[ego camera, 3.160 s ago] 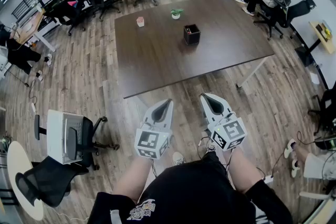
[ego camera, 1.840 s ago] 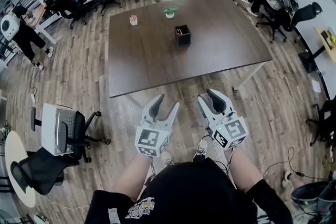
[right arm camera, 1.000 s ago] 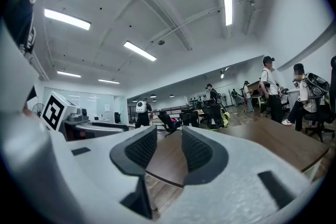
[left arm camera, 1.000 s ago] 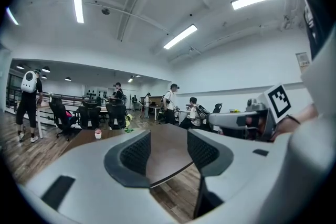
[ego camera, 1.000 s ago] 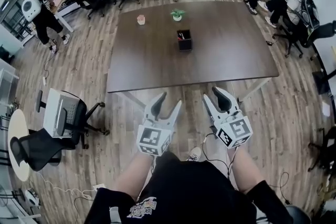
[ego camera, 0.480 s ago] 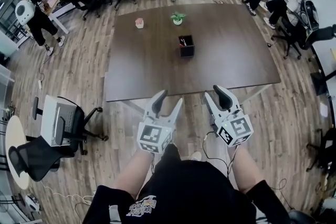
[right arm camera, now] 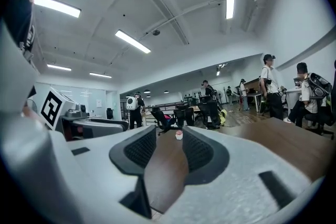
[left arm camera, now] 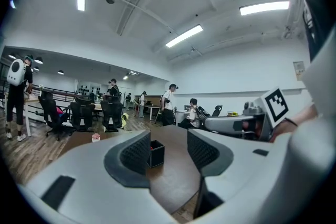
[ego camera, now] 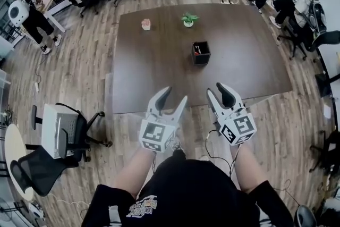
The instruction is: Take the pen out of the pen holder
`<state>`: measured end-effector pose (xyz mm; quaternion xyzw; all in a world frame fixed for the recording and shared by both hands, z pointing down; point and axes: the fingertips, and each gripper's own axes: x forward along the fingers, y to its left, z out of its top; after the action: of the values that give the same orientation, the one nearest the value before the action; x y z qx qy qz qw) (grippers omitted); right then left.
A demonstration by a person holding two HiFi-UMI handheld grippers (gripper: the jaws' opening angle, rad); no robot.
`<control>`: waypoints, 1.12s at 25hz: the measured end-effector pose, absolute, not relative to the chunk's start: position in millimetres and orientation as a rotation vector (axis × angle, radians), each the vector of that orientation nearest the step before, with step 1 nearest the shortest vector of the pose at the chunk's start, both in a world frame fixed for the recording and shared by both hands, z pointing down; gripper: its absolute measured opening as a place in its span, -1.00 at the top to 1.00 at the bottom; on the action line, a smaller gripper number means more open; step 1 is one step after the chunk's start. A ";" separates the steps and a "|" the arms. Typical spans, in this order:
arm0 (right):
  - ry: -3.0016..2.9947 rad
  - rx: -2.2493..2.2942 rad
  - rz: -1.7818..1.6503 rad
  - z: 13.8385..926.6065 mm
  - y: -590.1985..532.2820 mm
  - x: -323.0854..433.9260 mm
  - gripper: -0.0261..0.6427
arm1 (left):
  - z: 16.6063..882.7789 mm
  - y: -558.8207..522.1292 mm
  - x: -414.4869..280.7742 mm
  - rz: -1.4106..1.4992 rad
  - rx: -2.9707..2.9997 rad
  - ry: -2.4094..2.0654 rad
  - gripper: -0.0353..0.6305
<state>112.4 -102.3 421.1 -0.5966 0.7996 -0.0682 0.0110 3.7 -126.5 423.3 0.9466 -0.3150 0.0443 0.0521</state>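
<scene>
1. The pen holder point(ego camera: 201, 53), a black square box, stands out on the dark bench point(ego camera: 159, 72). The pen point(ego camera: 197, 50) sits in it, with just a bit of red showing at the top.
2. Both hand-held grippers hang on the person's side of the pen holder, well apart from it, around the bench's near edge. The left hand-held gripper point(ego camera: 173, 96) is off to the holder's left. The right hand-held gripper point(ego camera: 219, 93) is nearly in line with the holder.
3. The left one's jaws are spread and pinch nothing. In the left gripper view the pen holder shows far off in the gap, close by the left-side jaw.
4. The right one's jaws stand wide and are opening, with only bare bench top between them.
5. Containers: the pen holder has the red pen in it, and whether more is in there can't be told. Beyond the holder stands a little pot with a green plant point(ego camera: 188, 19). Further left of that is a small pink-topped pot point(ego camera: 146, 24).
6. Count: two hand-held grippers, one pen holder, one pen seen, two small pots.
</scene>
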 end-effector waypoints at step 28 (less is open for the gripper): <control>2.580 -1.945 -0.180 438.5 -236.0 87.6 0.43 | 431.1 -227.5 -28.3 0.077 2.873 -0.903 0.30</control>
<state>87.6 -236.0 438.5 -0.6004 0.7963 -0.0555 -0.0474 -28.3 -227.5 431.1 0.9517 -0.2991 0.0254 0.0643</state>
